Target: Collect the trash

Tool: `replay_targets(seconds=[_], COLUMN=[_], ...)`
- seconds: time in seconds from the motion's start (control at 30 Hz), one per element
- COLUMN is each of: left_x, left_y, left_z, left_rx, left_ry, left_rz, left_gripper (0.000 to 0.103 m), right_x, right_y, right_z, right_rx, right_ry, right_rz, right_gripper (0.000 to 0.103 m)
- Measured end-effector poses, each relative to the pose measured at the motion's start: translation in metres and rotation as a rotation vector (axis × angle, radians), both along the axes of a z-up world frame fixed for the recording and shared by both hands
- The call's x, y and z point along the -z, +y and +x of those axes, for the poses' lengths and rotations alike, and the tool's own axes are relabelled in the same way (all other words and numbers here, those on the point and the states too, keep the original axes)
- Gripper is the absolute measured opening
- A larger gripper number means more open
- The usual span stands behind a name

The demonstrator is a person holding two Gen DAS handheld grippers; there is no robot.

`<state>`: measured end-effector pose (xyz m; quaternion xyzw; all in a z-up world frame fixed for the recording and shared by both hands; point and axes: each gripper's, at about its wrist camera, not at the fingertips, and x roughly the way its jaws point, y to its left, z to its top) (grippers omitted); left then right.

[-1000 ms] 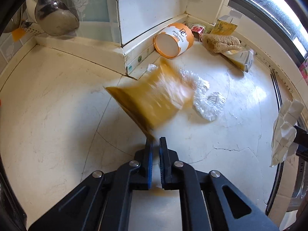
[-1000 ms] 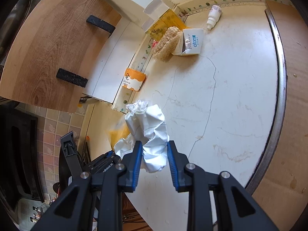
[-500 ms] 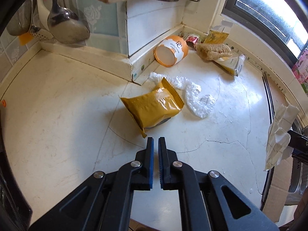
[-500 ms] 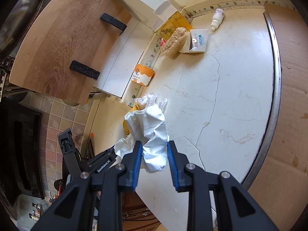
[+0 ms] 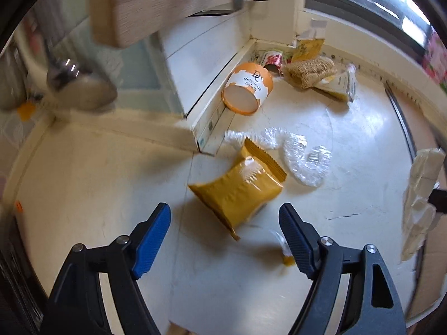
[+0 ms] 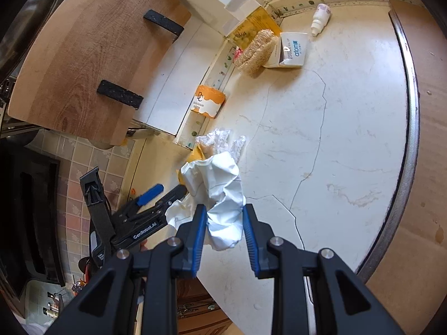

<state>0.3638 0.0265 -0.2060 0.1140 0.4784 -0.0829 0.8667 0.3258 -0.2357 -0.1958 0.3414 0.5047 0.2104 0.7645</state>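
Careful: your left gripper point(image 5: 225, 223) gapes wide over the yellow packet point(image 5: 237, 192); your right gripper point(image 6: 225, 231) pinches crumpled paper point(image 6: 220, 195), which may slip.

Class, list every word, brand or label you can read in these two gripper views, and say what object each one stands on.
"DC delicious cakes" on the orange tub lying on its side; the last word is blurred.
"atomy" on the white carton by the loofah.
"GenRobot.AI" on the left gripper body, seen from the right wrist.
Smaller print on the carton, and on the small white bottle and red packet, is too small to read.
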Motion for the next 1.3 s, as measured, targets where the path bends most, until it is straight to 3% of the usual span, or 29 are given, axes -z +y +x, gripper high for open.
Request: replay_targets(seconds=[0.2,0.33,0.37,0.43,0.47,0.53,0.6,0.7,1.0,1.3], left_x=[0.014,0.020,0.022,0.022,0.021,0.020,0.020,0.016,-0.013,-0.050], left_y=[-0.022,-0.032,-0.035,-0.038,-0.038,-0.038,-0.035,-0.029,-0.009,0.034], left_z=[0.017,0.026,0.029,0.034,0.036,0.039,0.039,0.036,-0.015,-0.123], left_rx=[0.189,0.266,0.279,0.294,0.294,0.279,0.263,0.225,0.159,0.104], left_ry=[-0.013,0.016,0.030,0.039,0.050,0.050,0.053,0.058,0.057,0.072], left_rz=[0.132,0.178,0.186,0.177,0.171,0.167,0.156,0.127,0.027,-0.077], left_gripper=[0.078,0.078,0.076,0.059,0.046,0.042,0.027,0.020,0.015,0.015], right_x=[0.010,0.015,0.016,0.017,0.017,0.017,0.016,0.014,-0.010,-0.039], right_y=[-0.004,-0.008,-0.009,-0.011,-0.011,-0.013,-0.013,-0.012,0.011,0.066], right_z=[0.008,0.012,0.013,0.015,0.015,0.015,0.015,0.013,-0.014,-0.098], right_rx=[-0.008,-0.010,-0.011,-0.011,-0.009,-0.008,-0.006,-0.004,0.000,0.014], right_ry=[0.022,0.030,0.031,0.034,0.033,0.031,0.029,0.021,-0.029,-0.076], right_rz=[-0.006,-0.005,-0.003,0.000,0.003,0.005,0.013,0.016,-0.010,-0.062], right_gripper=[0.026,0.026,0.026,0.026,0.026,0.026,0.026,0.026,0.027,0.027])
